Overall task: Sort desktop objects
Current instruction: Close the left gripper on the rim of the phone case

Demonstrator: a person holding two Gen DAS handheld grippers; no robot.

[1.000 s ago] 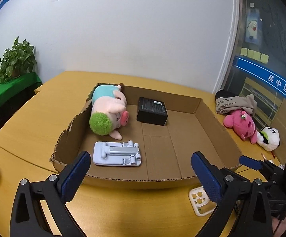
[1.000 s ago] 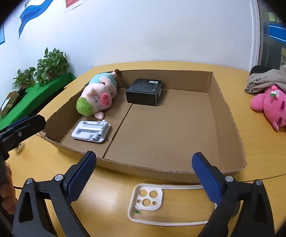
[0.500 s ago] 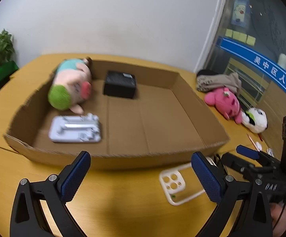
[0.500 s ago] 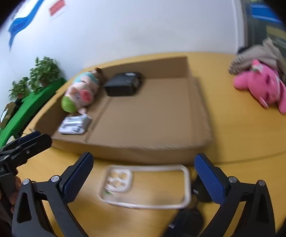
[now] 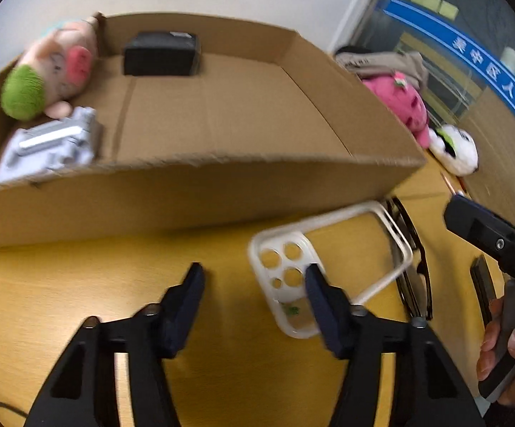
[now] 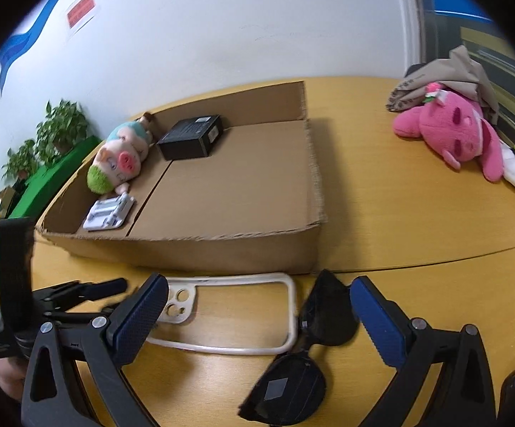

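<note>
Both tools gaping, nothing held: left tool low over white plastic phone case flat on yellow wooden table, right tool above. Best to pinch one rim (dark sunglasses touching it), then into shallow cardboard box.
</note>
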